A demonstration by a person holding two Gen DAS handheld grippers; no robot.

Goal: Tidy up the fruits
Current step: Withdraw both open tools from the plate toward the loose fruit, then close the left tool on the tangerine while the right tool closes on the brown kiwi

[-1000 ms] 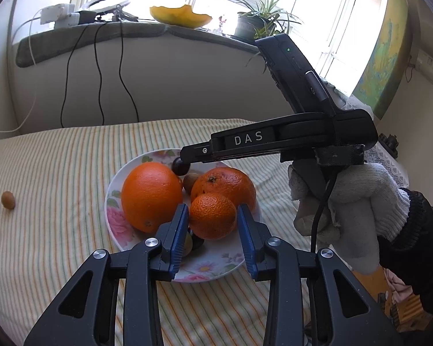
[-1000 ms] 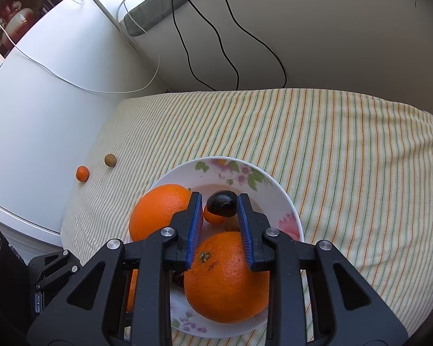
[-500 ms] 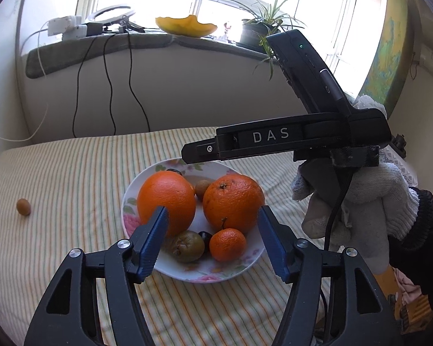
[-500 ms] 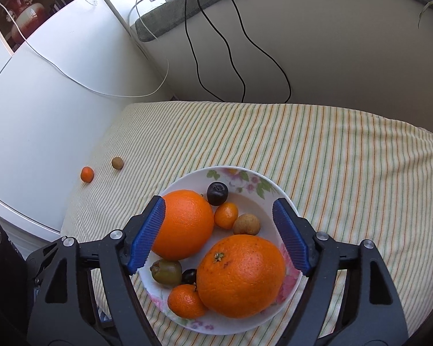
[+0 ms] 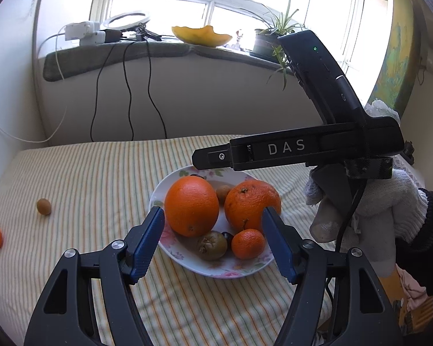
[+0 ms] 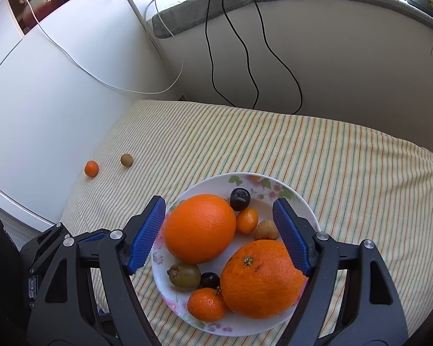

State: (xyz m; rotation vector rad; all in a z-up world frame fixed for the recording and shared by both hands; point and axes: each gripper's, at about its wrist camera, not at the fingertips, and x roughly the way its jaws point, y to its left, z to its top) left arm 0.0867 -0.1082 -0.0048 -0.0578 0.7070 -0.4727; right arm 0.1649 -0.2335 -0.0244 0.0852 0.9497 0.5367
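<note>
Both grippers let go since 1 s ago: left gripper (image 5: 212, 240) dropped small mandarin (image 5: 248, 243), right gripper (image 6: 219, 238) dropped dark plum (image 6: 240, 199), both now on plate (image 6: 300, 207). Jaws spread wide, empty, pulled back above plate. 2 strays left on striped counter (image 6: 346, 173): kumquat (image 6: 91, 168), brown fruit (image 6: 126, 160).

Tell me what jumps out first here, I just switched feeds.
Two big oranges crowd the floral plate mid-table, small fruits packed around them. Both grippers hang open over it. Two strays sit far left on the striped cloth.
</note>
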